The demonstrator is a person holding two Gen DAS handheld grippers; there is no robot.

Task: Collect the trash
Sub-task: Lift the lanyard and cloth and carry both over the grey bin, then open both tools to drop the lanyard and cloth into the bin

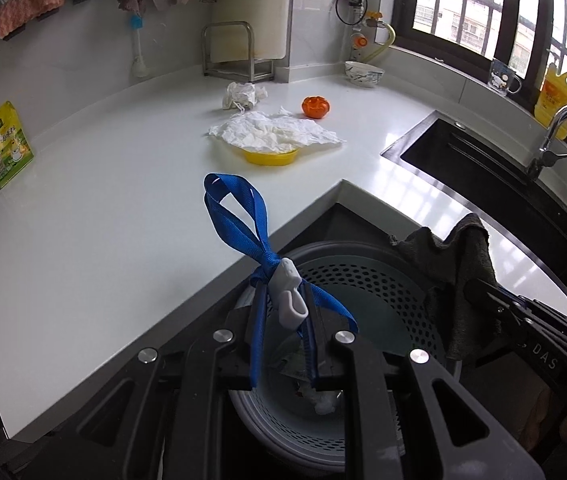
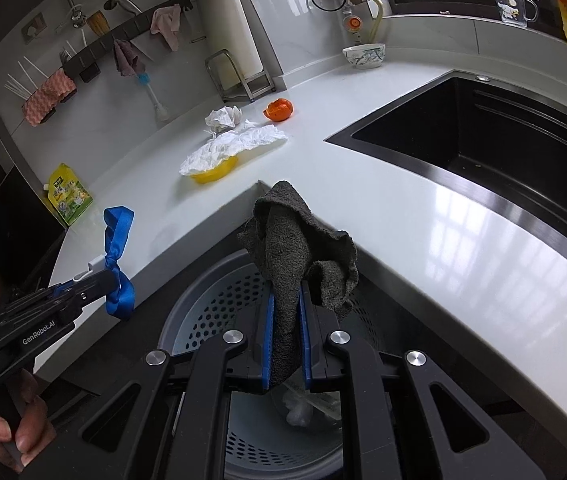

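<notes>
Left gripper (image 1: 283,312) clenched on blue strap (image 1: 239,220) with white clip; right gripper (image 2: 285,320) clenched on grey cloth (image 2: 299,248). Both above perforated bin (image 1: 363,280) beside worktop (image 1: 103,220); crumpled paper (image 1: 275,130) on worktop.

I see a blue strap (image 1: 239,216), dark grey cloth (image 2: 295,248), yellow dish (image 1: 270,157), orange peel (image 1: 315,107), white worktop (image 1: 103,220), perforated grey bin (image 1: 363,280).

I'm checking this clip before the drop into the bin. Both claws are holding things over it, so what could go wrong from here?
1. The blue strap in the left claw has a long loop that may snag a finger on release.
2. The grey cloth in the right claw drapes over one finger and may cling.
3. Both hang near the bin's rim, so either could fall outside.
</notes>
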